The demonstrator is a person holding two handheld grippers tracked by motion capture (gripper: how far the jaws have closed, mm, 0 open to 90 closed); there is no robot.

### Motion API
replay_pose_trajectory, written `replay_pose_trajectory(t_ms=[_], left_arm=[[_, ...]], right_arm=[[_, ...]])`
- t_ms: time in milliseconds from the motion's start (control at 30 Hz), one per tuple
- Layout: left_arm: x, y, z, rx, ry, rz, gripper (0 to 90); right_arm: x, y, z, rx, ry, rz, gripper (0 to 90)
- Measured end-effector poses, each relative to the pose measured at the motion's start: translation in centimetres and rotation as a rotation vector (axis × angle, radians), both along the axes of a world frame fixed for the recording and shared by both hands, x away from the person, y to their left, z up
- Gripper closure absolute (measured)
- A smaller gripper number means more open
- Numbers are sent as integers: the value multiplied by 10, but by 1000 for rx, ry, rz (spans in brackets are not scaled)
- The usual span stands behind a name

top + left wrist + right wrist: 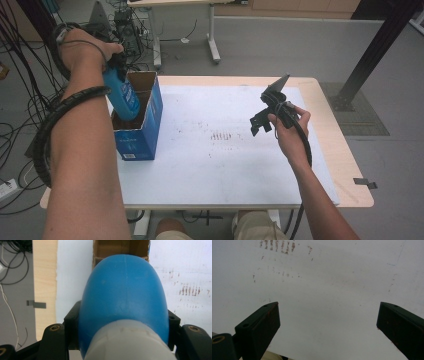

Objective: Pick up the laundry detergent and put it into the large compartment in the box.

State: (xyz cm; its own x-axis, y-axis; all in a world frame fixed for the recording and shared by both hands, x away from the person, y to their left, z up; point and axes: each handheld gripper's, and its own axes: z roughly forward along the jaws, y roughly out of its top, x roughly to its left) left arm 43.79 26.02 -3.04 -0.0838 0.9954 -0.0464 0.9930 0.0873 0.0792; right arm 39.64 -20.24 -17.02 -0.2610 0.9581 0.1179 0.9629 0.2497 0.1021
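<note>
Near first: keep right gripper (pixel 261 121) idle above the white tabletop (pixel 240 170), fingers (pixel 259 325) spread wide, holding nothing. Farther left, left gripper (pixel 119 61) fingers (pixel 71 326) pinching the blue bottle (pixel 125 297) near its pale neck, base down, partly inside the open blue cardboard box (pixel 145 130) at the tabletop's left edge. Lower straight, centred over the opening, clear of the flaps; release only once seated on the bottom.
</note>
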Motion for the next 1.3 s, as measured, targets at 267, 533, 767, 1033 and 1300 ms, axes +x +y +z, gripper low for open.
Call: replay_pose_trajectory(t_ms=[267, 533, 767, 1033, 1300], left_arm=[[4, -3, -23, 3, 21, -13, 381], [5, -2, -47, -11, 41, -14, 381], [5, -3, -68, -6, 49, -25, 381], [7, -8, -88, -4, 65, -44, 380], [6, -12, -103, 7, 62, -54, 380]], right_arm=[[0, -3, -1, -2, 1, -5, 48], [0, -2, -3, -5, 5, -6, 49], [1, 1, -7, -9, 9, 0, 49], [2, 5, -10, -11, 17, 3, 48], [3, 5, -13, -12, 21, 2, 49]])
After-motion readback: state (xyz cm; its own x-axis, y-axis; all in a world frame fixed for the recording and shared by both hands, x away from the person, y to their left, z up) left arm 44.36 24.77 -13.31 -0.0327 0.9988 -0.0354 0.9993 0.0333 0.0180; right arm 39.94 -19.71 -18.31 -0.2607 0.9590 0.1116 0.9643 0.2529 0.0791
